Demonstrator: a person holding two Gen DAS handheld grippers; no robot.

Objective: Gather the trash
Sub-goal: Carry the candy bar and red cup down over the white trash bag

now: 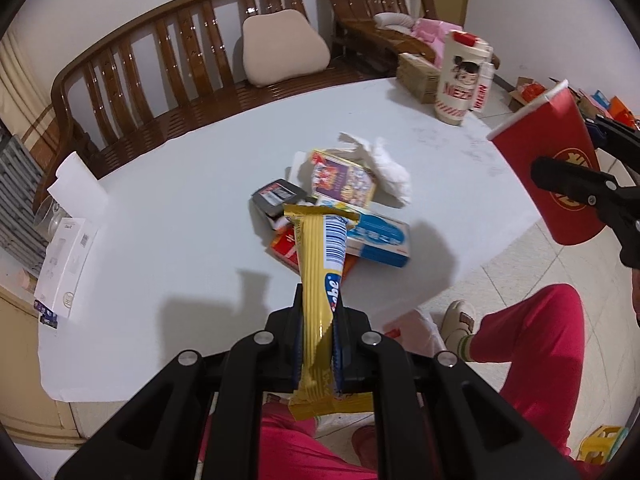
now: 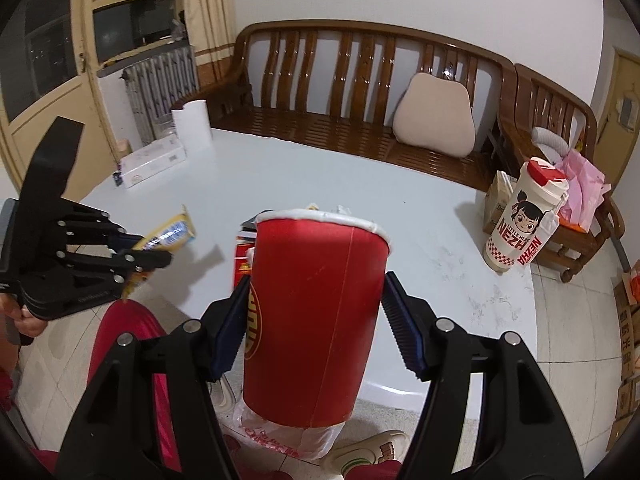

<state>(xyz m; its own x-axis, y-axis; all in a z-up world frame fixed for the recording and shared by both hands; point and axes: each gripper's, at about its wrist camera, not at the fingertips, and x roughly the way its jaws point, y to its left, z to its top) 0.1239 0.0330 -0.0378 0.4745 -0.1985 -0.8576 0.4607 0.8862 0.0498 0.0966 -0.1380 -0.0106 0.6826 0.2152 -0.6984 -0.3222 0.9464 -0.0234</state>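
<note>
My left gripper (image 1: 318, 320) is shut on a yellow snack wrapper (image 1: 320, 264) and holds it above the near edge of the white table (image 1: 180, 216). My right gripper (image 2: 316, 312) is shut on a red paper cup (image 2: 316, 312), held off the table's front edge above a plastic bag (image 2: 280, 436) on the floor. The cup also shows in the left wrist view (image 1: 548, 168), and the wrapper in the right wrist view (image 2: 172, 236). A pile of trash lies mid-table: a colourful box (image 1: 346, 180), a blue and white box (image 1: 380, 240), a crumpled tissue (image 1: 388, 168), a dark tin (image 1: 278, 196).
A Nezha tumbler (image 1: 460, 76) stands at the table's far right corner. A white box (image 1: 66, 260) and a paper roll (image 2: 192, 124) sit at the left side. A wooden bench (image 1: 192, 60) with a cushion is behind. My legs in red trousers (image 1: 536, 352) are below.
</note>
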